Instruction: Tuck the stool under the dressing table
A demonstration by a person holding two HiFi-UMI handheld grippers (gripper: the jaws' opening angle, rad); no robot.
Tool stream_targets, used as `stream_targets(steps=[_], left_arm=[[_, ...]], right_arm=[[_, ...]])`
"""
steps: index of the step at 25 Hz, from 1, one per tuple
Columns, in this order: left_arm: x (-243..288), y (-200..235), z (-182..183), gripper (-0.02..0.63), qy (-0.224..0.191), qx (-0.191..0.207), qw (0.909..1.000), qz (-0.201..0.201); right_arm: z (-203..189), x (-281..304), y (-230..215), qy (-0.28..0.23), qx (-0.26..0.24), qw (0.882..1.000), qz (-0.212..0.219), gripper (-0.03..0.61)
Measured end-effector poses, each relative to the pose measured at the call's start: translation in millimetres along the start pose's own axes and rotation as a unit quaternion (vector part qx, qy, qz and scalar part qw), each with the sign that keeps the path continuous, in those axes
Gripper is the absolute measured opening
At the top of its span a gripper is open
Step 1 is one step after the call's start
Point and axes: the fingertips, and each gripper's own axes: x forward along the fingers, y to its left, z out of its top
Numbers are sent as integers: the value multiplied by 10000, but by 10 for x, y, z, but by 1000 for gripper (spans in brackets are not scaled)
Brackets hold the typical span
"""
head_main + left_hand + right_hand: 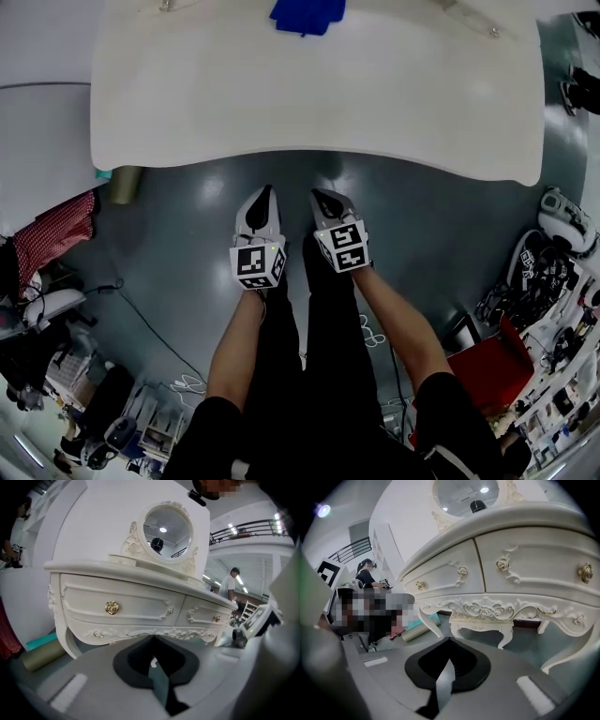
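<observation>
The white carved dressing table point(309, 94) fills the top of the head view; its drawer front point(136, 606) faces me in the left gripper view. In the right gripper view the small white stool point(480, 623) stands under the table point(511, 569), between its legs. From the head view the tabletop hides the stool. Both grippers hang side by side over the grey floor just in front of the table edge, touching nothing. My left gripper point(265, 194) point(152, 639) is shut and empty. So is my right gripper point(323, 199) point(450, 641).
A blue cloth point(307, 15) lies on the tabletop and an oval mirror point(166, 527) stands at its back. An olive roll point(125, 184) lies by the table's left leg. Red checked cloth point(52, 234), cables and clutter sit left; a red box point(492, 366) and gear right.
</observation>
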Motion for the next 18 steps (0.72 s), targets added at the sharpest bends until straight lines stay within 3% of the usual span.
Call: stream_targets(steps=[8,18], left_arm=[[-315,-151,214,8,-55,543,9963,-666],[-974,-99,482,8,-89,602,9938,-930]], right_arm=[[120,-406,270,-324,408,9979,-392,-5],[261,-1023,646,-630,800,9901,-961,-4]])
